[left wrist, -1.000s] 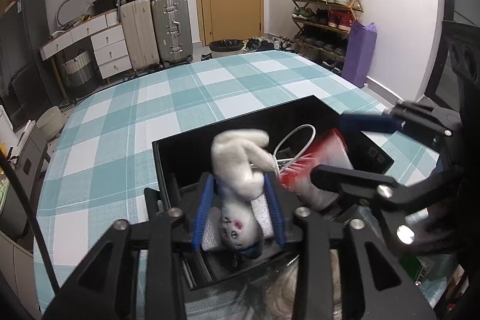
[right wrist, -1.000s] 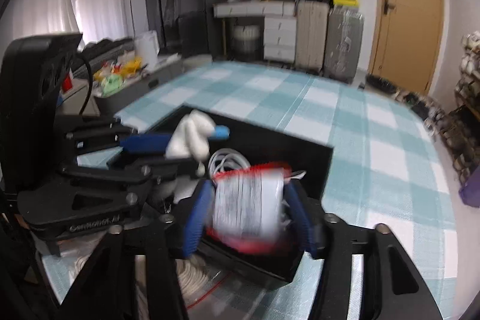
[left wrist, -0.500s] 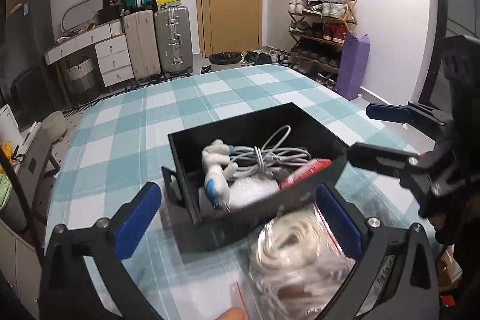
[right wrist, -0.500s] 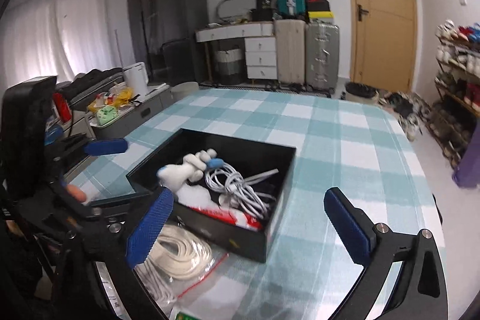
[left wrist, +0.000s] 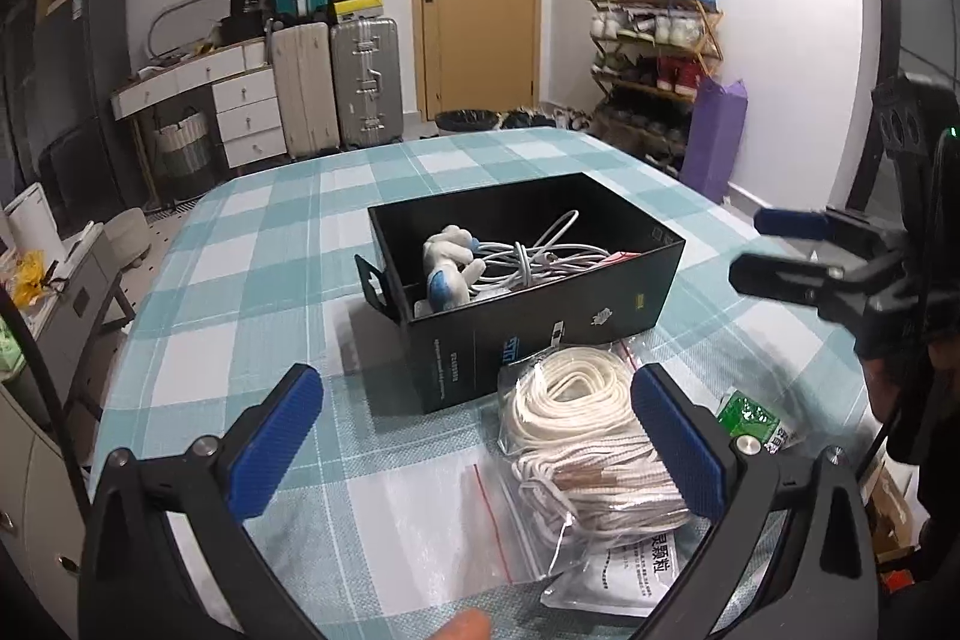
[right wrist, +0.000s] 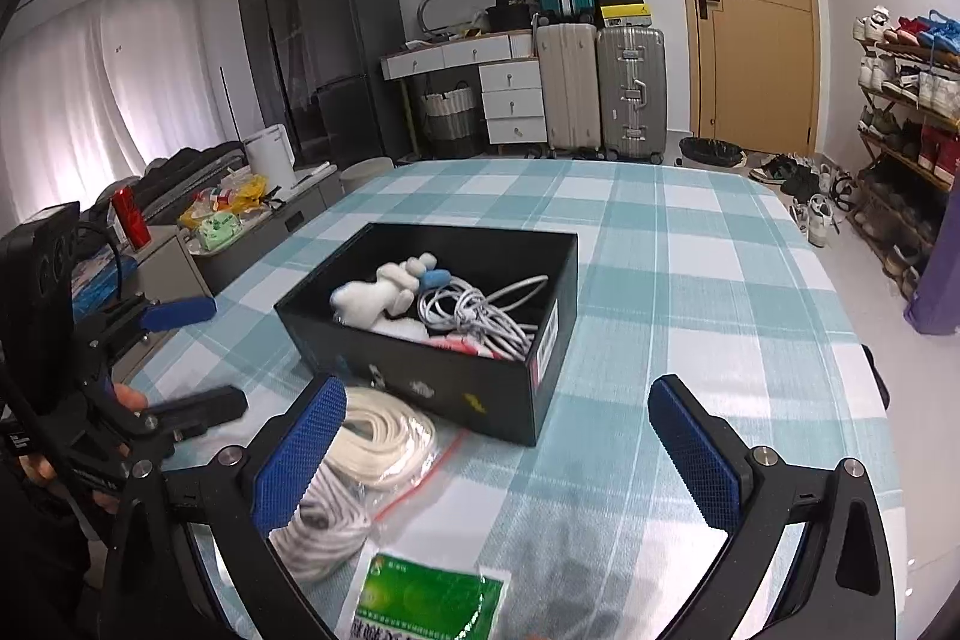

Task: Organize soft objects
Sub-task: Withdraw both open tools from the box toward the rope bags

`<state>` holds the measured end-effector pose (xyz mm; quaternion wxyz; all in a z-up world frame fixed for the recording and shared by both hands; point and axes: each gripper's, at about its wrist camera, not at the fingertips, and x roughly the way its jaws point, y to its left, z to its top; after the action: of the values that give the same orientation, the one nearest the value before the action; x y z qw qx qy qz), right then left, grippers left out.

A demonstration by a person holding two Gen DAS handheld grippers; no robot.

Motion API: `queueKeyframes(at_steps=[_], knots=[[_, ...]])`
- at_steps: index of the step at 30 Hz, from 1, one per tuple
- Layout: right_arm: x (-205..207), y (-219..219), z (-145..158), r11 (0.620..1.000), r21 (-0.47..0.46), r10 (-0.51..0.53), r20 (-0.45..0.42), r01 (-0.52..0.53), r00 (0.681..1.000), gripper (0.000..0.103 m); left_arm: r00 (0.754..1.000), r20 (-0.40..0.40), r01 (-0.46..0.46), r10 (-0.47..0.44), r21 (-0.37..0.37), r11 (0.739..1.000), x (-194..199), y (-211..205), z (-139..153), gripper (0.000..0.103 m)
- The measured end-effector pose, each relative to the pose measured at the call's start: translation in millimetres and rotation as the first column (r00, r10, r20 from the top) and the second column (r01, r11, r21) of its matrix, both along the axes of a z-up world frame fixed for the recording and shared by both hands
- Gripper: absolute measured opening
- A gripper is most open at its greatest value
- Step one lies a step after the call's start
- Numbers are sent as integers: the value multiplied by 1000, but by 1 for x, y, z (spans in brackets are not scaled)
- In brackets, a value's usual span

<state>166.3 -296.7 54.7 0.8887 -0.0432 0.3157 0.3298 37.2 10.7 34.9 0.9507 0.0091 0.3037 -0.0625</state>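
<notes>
Your left gripper has its jaws wide apart and holds nothing; it hangs low in the frame over the bagged white rope, which lies on the checked tablecloth just beside the near wall of the black box. Your right gripper likewise stands spread and empty, low centre in its own view, with the same rope bag under its left finger.

The box sits at mid-frame in both views. It holds the white plush toy toward its left end, the coiled white cable beside it, and a red-and-white item partly hidden under the cable. These are packed against one another, evidently to keep loose soft goods contained.

The rope bag, a green-labelled packet and a flat white printed pouch remain outside the box. Judgement: sorting is partly done, and the rope looks the likely next pick.
</notes>
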Motion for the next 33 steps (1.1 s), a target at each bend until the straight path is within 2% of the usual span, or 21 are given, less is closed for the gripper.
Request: queueKeyframes(at_steps=[5, 14, 21, 25, 29, 33], knots=[[-15, -1, -5, 1000, -29, 1, 16, 0, 1000, 103, 1000, -2, -13, 13, -9, 1000, -5, 2, -4, 103], [-32, 0, -12, 998, -51, 39, 4, -39, 999, 103, 1000, -2, -13, 13, 9, 1000, -14, -3, -11, 103], [-42, -2, -22, 997, -66, 44, -14, -45, 999, 103, 999, -3, -48, 48, 0, 999, -20, 2, -11, 103], [-44, -2, -29, 996, -84, 38, -46, -42, 998, 103, 999, -13, -38, 37, -39, 999, -21, 5, -10, 103], [-48, -2, -33, 994, -103, 41, -52, -46, 998, 103, 998, -58, -24, 20, -60, 998, -17, 4, -15, 103], [-50, -6, -36, 993, -109, 36, -60, -42, 998, 103, 999, -38, -25, 23, -56, 998, -19, 1, -15, 103]])
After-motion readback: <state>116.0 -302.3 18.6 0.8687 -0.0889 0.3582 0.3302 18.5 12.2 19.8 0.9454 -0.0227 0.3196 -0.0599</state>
